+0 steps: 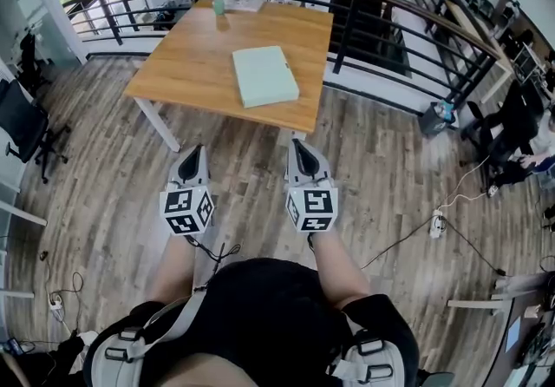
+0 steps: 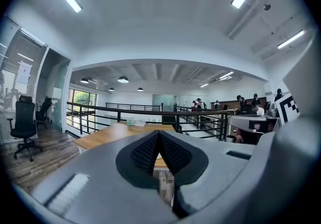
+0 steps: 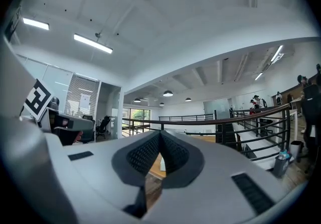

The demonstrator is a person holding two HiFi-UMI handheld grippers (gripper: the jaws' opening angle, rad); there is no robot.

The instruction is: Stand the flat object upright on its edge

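A pale green book (image 1: 264, 75) lies flat on the wooden table (image 1: 186, 68), near the edge closest to the person. A small green cup (image 1: 219, 4) stands at the far side of the table, well apart from the book. A dark railing (image 1: 381, 34) curves behind the table. The person stands back from the table, on the wood floor (image 1: 113, 194), and holds both grippers out in front. The left gripper (image 1: 192, 152) has its jaws pressed together. The right gripper (image 1: 297, 145) has its jaws pressed together too. Both are well apart from the book.
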